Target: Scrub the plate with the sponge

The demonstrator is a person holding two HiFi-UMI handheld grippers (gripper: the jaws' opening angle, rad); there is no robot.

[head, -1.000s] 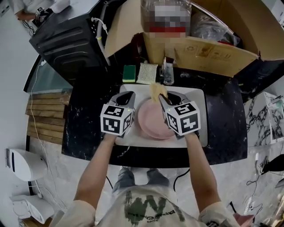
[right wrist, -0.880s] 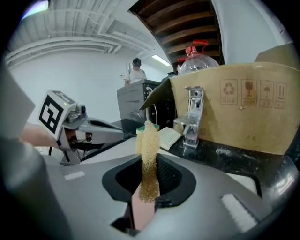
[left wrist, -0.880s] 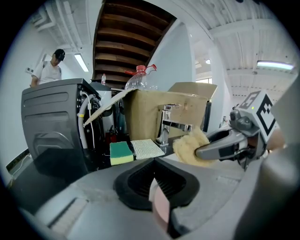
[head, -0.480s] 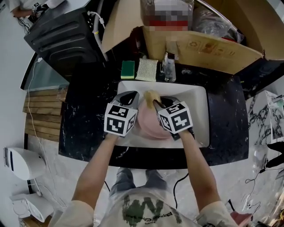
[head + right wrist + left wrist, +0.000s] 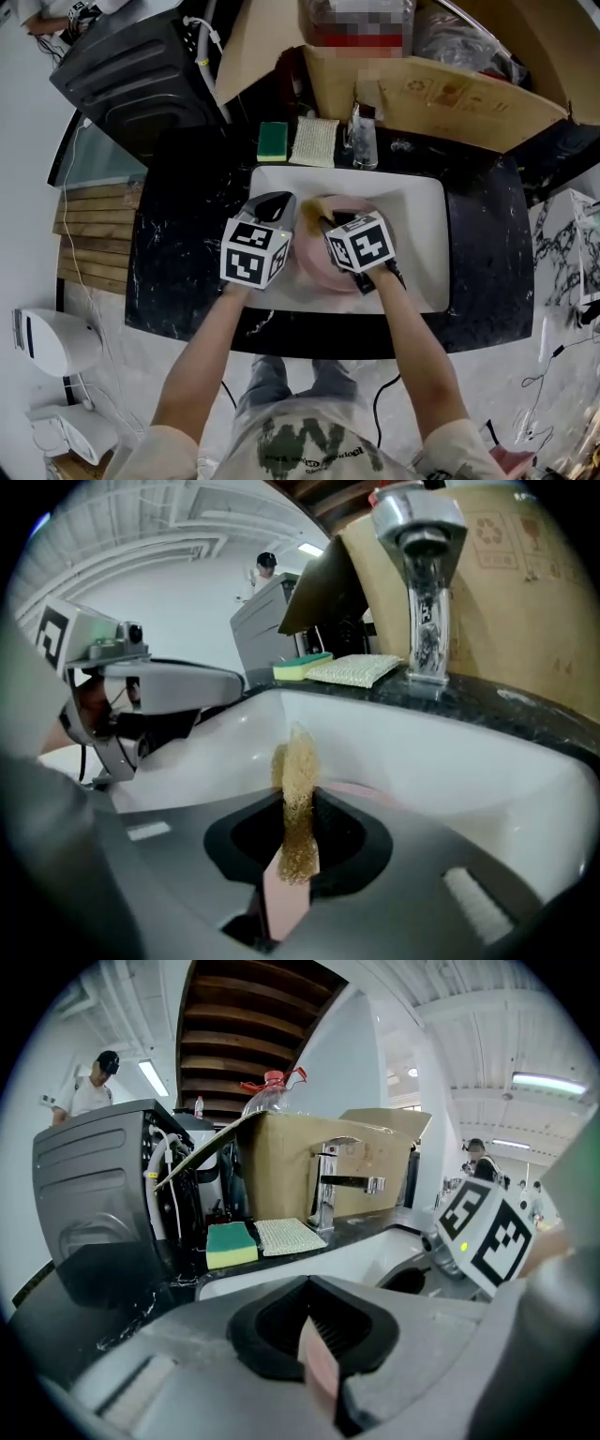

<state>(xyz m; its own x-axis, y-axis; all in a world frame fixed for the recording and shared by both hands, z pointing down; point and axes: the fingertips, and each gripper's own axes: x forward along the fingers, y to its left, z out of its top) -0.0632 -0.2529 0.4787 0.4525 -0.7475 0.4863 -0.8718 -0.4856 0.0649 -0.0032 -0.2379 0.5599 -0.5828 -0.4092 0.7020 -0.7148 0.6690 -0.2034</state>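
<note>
A pink plate lies in the white sink. My left gripper is shut on the plate's left rim; in the left gripper view the thin pink edge sits pinched between the jaws. My right gripper is shut on a tan, coarse sponge and holds it over the plate's far left part, close to the left gripper. In the right gripper view the sponge stands upright between the jaws, with the plate just beyond. I cannot tell whether the sponge touches the plate.
On the black counter behind the sink lie a green-and-yellow sponge and a white mesh cloth. The faucet stands at the sink's back edge. A cardboard box and a black appliance stand behind.
My right gripper has moved left and nearer with the sponge, from the plate's far rim to over its far left part. The left gripper keeps its hold on the rim.
</note>
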